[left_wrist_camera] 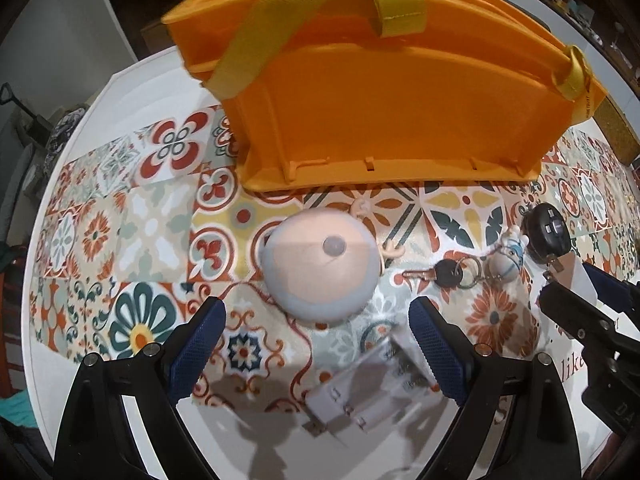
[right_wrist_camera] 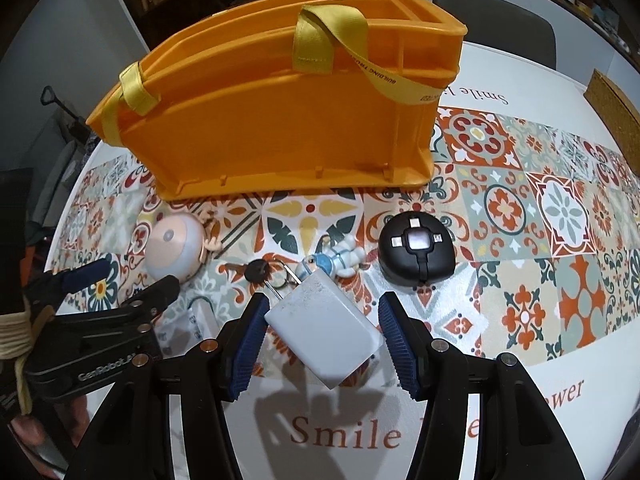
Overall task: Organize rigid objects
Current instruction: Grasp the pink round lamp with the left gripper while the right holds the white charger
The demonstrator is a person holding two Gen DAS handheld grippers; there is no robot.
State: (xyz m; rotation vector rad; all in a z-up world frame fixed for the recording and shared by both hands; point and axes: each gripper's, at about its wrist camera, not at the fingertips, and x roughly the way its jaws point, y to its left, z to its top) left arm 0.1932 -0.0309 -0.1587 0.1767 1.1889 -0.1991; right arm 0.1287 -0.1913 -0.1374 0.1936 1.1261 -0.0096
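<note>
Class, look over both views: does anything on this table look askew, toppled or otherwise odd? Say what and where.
The doll lies toppled in front of the orange basket, the flat base of its head facing up. The white charger sits diagonally between the open right tool's fingers. Nothing looks spilled or broken.

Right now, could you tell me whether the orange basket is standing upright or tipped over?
Upright: the orange basket stands on its base on the tiled table mat, open rim facing up and yellow handles draped over the top.
</note>
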